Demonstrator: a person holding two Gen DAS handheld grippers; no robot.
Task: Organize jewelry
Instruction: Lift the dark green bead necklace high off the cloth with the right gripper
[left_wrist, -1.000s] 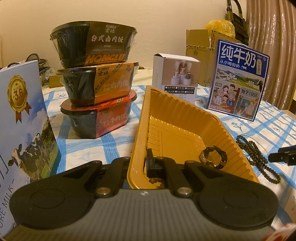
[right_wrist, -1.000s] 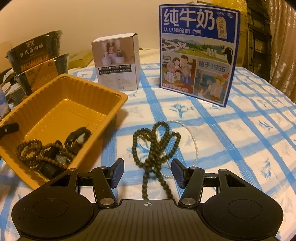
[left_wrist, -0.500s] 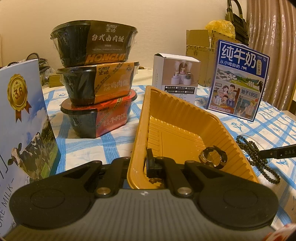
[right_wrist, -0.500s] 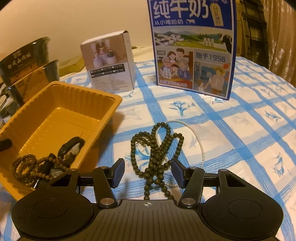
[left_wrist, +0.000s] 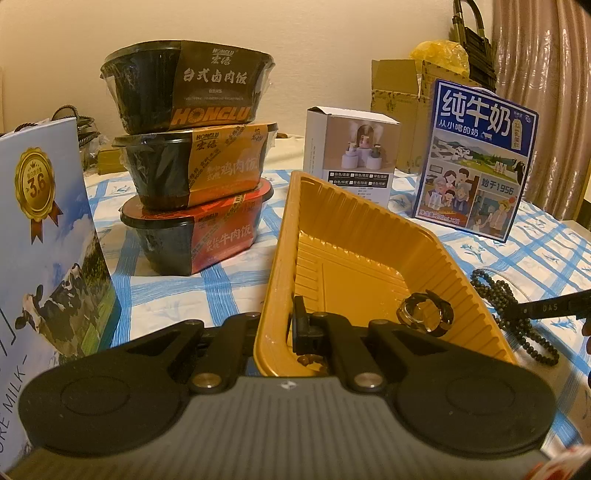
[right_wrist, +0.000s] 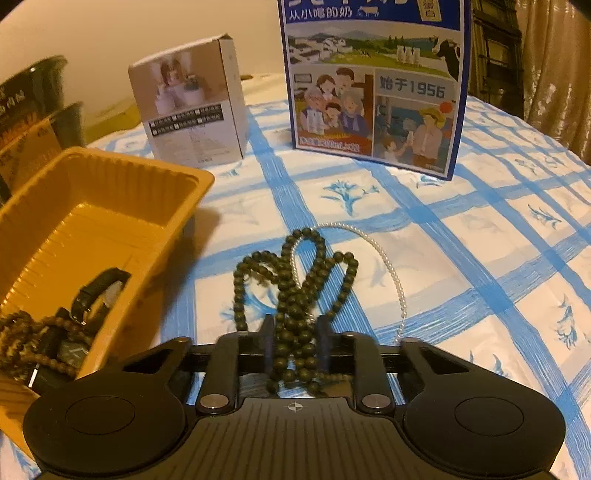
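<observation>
Gripping now: right gripper (right_wrist: 295, 345), jaws just closed onto the dark bead necklace (right_wrist: 295, 284)
Necklace place: on the checked cloth (right_wrist: 461, 236), right of the yellow tray (right_wrist: 177, 177)
Left gripper (left_wrist: 284, 326): fingers pinched on the tray's near rim

So the right gripper (right_wrist: 295, 349) is brought down and in toward the dark green bead strand (right_wrist: 295, 291) on the worktop. Its fingers (right_wrist: 266, 345), spread wide on either side of the beads a second ago, have just been closing and are now pinched in on the bunched strand, beads squeezed between them. In the left wrist view, a black finger (left_wrist: 543, 308) is now seen poking in over the beads (left_wrist: 517, 314).
</observation>
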